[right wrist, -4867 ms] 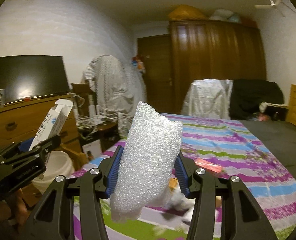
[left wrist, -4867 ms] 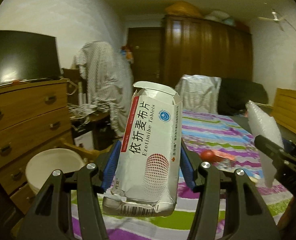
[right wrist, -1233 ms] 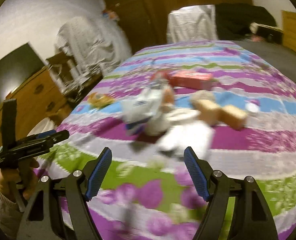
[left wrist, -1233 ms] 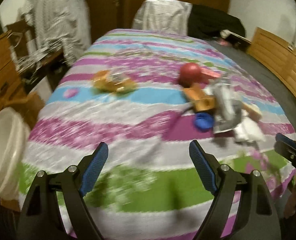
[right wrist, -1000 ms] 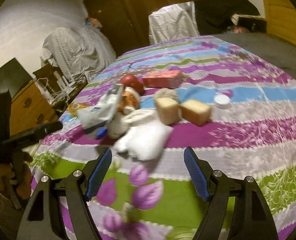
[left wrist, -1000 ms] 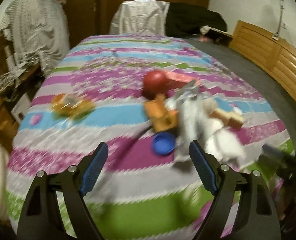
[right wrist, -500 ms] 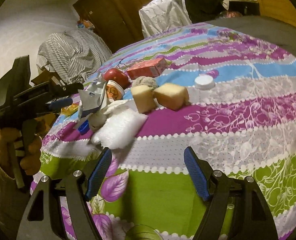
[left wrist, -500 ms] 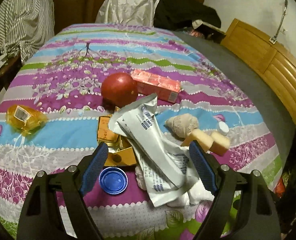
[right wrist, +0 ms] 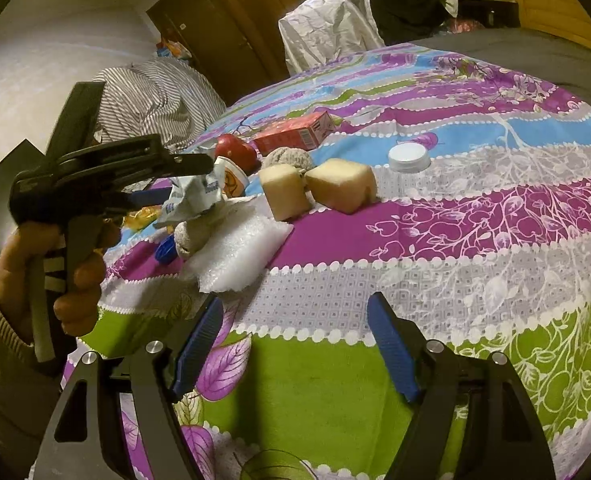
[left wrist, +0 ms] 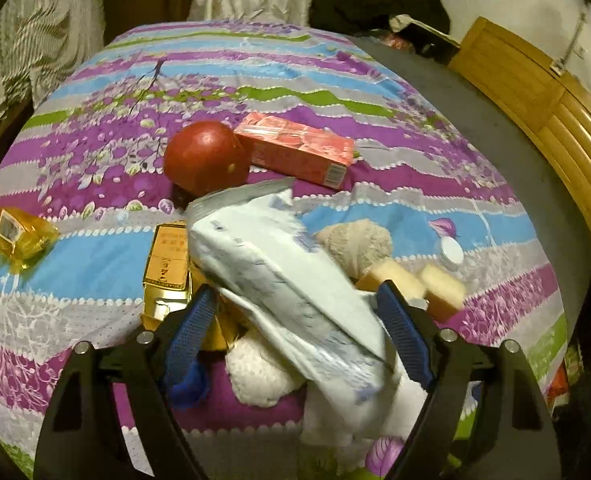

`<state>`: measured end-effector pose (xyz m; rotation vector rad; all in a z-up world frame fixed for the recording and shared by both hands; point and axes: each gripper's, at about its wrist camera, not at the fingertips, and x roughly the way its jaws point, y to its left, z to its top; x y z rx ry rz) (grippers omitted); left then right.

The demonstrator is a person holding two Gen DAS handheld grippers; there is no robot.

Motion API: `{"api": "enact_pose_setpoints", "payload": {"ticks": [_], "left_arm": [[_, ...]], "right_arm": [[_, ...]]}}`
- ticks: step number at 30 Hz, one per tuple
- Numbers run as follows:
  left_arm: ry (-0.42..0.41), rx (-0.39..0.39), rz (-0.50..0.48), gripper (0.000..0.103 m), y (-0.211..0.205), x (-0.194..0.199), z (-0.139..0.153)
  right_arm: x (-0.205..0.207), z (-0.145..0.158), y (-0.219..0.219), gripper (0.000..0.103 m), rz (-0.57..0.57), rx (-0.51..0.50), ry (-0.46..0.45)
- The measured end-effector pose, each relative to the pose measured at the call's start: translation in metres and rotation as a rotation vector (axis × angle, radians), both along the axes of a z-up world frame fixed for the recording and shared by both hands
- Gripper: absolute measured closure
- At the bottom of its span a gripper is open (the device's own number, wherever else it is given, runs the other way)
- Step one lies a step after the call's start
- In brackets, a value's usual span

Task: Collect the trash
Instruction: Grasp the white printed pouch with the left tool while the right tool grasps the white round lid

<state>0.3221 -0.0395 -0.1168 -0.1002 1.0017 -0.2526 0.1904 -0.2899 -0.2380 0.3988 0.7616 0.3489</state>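
The left gripper (left wrist: 297,318) is spread wide around a crumpled white plastic bag (left wrist: 279,276) that lies on top of the pile of trash on the bed (left wrist: 375,108), its pads on either side of the bag and not yet pinching it. The right gripper (right wrist: 293,342) is also spread wide and empty, hovering over bare bedspread near a white foam sheet (right wrist: 239,254). To take the bag cleanly, the left gripper should probably squeeze across the bag's thick middle, not its loose edge, and avoid catching the gold box (left wrist: 167,268) or the sponges (left wrist: 415,280) just beside it.
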Motion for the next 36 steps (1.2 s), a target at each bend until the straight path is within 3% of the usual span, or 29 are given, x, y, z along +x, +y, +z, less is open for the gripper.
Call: {"api": "enact_pose_setpoints", "payload": {"ticks": [2,6,9,12,19,21,24,31,33,36], "left_arm": [[0.022,-0.046,0.015,0.049,0.004,0.003,-0.004],[-0.041,-0.044,-0.009,0.061,0.008,-0.017,0.013],[-0.098,-0.009,-0.023,0.061,0.021,-0.040,0.033],[-0.085,0.033,-0.025,0.061,0.050,-0.064,0.037],[0.118,0.216,-0.063,0.060,0.089,-0.087,-0.007],[0.142,0.210,-0.055,0.054,0.093,-0.082,-0.018],[0.114,0.207,-0.027,0.048,0.090,-0.075,-0.024],[0.021,0.273,0.050,0.047,0.069,-0.079,-0.036],[0.004,0.261,0.069,0.048,0.071,-0.083,-0.037],[0.005,0.233,0.081,0.054,0.077,-0.084,-0.036]], "right_arm": [[-0.001,0.000,0.000,0.028,0.000,-0.003,-0.004],[-0.002,0.001,-0.002,0.030,0.000,-0.008,-0.012],[-0.002,0.002,-0.004,0.033,-0.002,-0.005,-0.014],[-0.002,0.007,-0.003,0.033,0.013,-0.016,-0.023],[0.013,0.021,-0.009,0.033,0.019,-0.096,-0.048],[0.021,0.023,-0.016,0.033,0.007,-0.113,-0.048],[0.029,0.026,-0.022,0.033,-0.002,-0.143,-0.053],[0.079,0.027,-0.042,0.035,0.002,-0.220,-0.046],[0.106,0.021,-0.046,0.047,0.015,-0.256,-0.019],[0.137,0.013,-0.048,0.050,0.008,-0.315,0.013]]}}
